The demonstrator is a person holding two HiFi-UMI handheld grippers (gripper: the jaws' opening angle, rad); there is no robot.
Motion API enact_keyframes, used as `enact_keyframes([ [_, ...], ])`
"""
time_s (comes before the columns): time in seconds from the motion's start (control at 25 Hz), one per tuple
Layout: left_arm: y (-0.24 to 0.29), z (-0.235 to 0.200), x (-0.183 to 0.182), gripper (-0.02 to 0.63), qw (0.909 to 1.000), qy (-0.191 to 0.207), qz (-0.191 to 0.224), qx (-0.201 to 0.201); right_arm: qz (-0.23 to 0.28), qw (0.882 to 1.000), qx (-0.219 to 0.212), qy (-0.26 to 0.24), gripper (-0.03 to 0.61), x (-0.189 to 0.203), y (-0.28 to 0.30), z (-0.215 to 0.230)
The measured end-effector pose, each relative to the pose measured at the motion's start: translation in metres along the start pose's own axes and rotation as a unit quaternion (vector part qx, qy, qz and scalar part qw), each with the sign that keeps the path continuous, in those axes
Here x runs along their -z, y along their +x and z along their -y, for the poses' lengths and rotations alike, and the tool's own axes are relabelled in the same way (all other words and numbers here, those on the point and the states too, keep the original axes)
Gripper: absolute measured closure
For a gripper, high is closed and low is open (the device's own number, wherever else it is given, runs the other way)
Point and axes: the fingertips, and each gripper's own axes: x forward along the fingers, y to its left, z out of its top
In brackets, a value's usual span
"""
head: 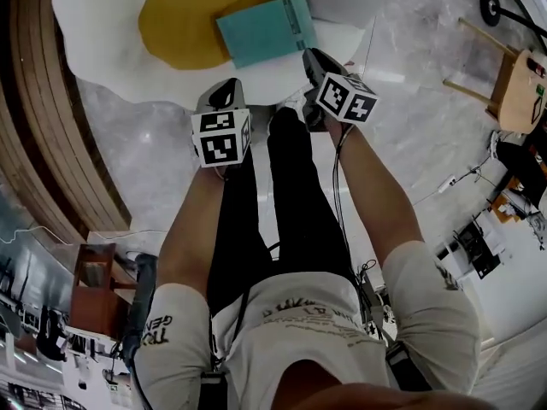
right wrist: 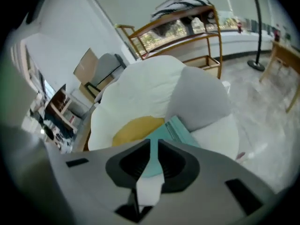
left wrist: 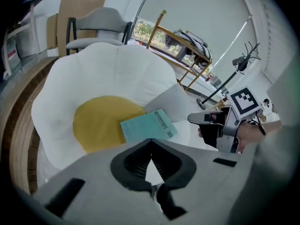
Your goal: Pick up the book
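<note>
Left gripper [head: 224, 92] & right gripper [head: 318, 61], jaws shut w/ nothing in them, point down toward the teal book [head: 267, 30], which lies flat on the egg-shaped cushion [head: 94, 32], prob. because neither has reached it yet.

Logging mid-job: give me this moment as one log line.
stage: pre-grasp | book: lying on egg-shaped cushion, untouched | left gripper: shut, empty | right gripper: shut, empty, nearest book
</note>
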Motion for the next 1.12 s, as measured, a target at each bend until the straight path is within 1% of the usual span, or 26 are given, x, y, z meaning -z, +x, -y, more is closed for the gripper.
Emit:
enact_keyframes([
  [0.04, 0.006, -0.001, 0.005, 0.594, 1.0000, -0.001, -0.004, 0.003, 0.003, 0.999, -0.011, 0.047, 0.544, 0.008, 0.005, 0.007],
  [0.08, 0.011, -0.001, 0.010, 0.594, 1.0000, -0.001, -0.007, 0.006, 0.008, 0.995, -0.023, 0.098, 0.525, 0.015, 0.009, 0.014],
  [0.16, 0.019, -0.001, 0.018, 0.594, 0.9998, 0.002, -0.016, 0.012, 0.021, 0.980, -0.045, 0.192, 0.444, 0.028, 0.017, 0.024],
  [0.2, 0.022, 0.000, 0.022, 0.594, 0.9997, 0.004, -0.021, 0.015, 0.029, 0.972, -0.052, 0.228, 0.428, 0.034, 0.020, 0.029],
  [0.28, 0.028, 0.002, 0.030, 0.594, 0.9993, 0.007, -0.031, 0.021, 0.039, 0.959, -0.060, 0.275, 0.400, 0.046, 0.028, 0.038],
  [0.36, 0.033, 0.003, 0.035, 0.594, 0.9988, 0.012, -0.039, 0.027, 0.042, 0.950, -0.065, 0.303, 0.377, 0.056, 0.038, 0.045],
  [0.4, 0.035, 0.003, 0.037, 0.594, 0.9986, 0.016, -0.042, 0.030, 0.041, 0.948, -0.065, 0.309, 0.370, 0.061, 0.043, 0.048],
  [0.44, 0.036, 0.003, 0.039, 0.594, 0.9983, 0.019, -0.044, 0.032, 0.039, 0.949, -0.061, 0.308, 0.364, 0.065, 0.048, 0.052],
  [0.6, 0.040, -0.005, 0.041, 0.594, 0.9977, 0.030, -0.051, 0.034, 0.016, 0.965, -0.037, 0.257, 0.354, 0.075, 0.067, 0.066],
  [0.72, 0.043, -0.014, 0.042, 0.594, 0.9977, 0.031, -0.053, 0.028, -0.007, 0.973, -0.039, 0.226, 0.347, 0.078, 0.078, 0.072],
  [0.8, 0.047, -0.020, 0.043, 0.594, 0.9978, 0.028, -0.055, 0.024, -0.012, 0.973, -0.037, 0.228, 0.345, 0.077, 0.085, 0.079],
  [1.0, 0.051, -0.028, 0.047, 0.594, 0.9980, 0.017, -0.058, 0.017, -0.007, 0.963, -0.038, 0.267, 0.341, 0.076, 0.098, 0.091],
  [1.12, 0.054, -0.030, 0.047, 0.594, 0.9983, 0.007, -0.057, 0.015, -0.015, 0.960, -0.035, 0.277, 0.339, 0.082, 0.106, 0.094],
])
